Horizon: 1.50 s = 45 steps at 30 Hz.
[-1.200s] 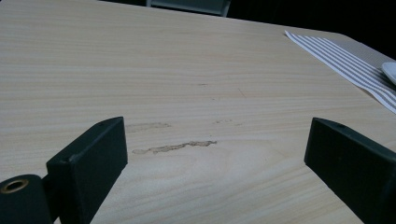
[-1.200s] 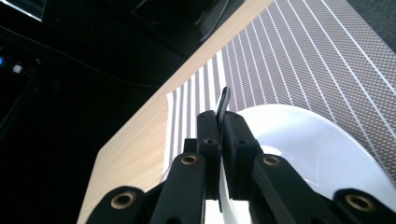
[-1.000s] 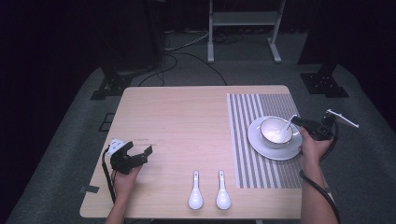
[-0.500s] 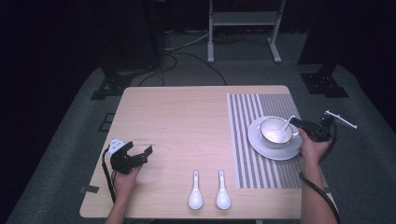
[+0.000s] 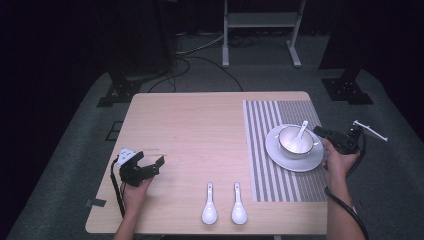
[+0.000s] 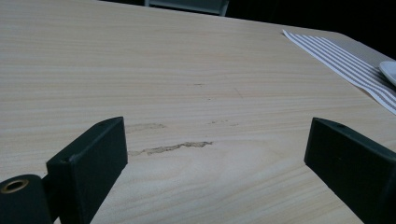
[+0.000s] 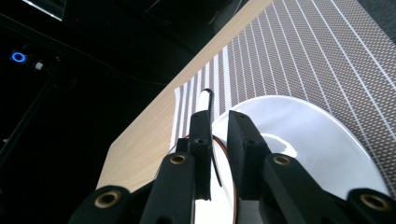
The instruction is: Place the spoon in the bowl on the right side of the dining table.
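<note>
A white bowl (image 5: pixel 295 140) with a brown rim stands on a white plate (image 5: pixel 295 161) on the striped placemat (image 5: pixel 270 170). A white spoon (image 5: pixel 301 132) leans inside the bowl. My right gripper (image 5: pixel 320 132) sits at the bowl's right rim. In the right gripper view its jaws (image 7: pixel 219 126) are nearly together with the rim between them, and the spoon handle (image 7: pixel 205 98) pokes up beyond. My left gripper (image 5: pixel 149 159) rests at the table's left front, open over bare wood (image 6: pixel 215 154).
Two white spoons (image 5: pixel 209 205) (image 5: pixel 239 205) lie side by side near the front edge of the wooden table (image 5: pixel 200 130). The placemat's corner (image 6: pixel 345 70) and the plate's edge (image 6: pixel 388 70) show far right in the left gripper view. Stands and cables lie on the floor behind.
</note>
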Available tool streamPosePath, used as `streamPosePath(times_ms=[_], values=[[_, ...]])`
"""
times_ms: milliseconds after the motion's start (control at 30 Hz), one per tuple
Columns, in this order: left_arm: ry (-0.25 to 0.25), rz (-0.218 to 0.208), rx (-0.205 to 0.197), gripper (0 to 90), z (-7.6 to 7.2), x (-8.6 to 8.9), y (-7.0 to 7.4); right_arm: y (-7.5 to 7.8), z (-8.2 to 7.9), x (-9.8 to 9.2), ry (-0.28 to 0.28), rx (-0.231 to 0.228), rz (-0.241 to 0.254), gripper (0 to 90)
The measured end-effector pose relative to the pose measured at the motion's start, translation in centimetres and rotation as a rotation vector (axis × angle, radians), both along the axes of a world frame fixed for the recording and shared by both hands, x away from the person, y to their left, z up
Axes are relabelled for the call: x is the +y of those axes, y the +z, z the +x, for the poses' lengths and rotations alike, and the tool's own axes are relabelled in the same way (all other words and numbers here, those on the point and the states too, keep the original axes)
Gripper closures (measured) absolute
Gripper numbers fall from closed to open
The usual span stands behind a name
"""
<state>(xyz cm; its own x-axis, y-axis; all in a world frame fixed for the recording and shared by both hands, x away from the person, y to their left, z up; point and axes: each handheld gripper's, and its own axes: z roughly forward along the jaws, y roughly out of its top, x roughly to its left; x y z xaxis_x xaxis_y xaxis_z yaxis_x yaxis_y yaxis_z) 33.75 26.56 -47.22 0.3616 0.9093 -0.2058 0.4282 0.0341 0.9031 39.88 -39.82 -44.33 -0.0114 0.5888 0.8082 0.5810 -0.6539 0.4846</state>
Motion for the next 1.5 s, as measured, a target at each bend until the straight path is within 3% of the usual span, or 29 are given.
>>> streamPosePath(times_ms=[233,633,1500], values=[[0.000,0.003,0.003,4.7,0.0,0.0,-0.1,0.3,-0.3,0.2,0.025,-0.028,0.015,75.5],[0.004,0.003,-0.002,4.7,-0.2,0.1,0.0,0.1,-1.0,1.3,0.110,-0.074,0.048,59.1],[-0.003,0.012,-0.001,4.7,-0.2,-0.1,0.0,0.5,-4.3,3.5,0.233,-0.145,0.052,44.8]])
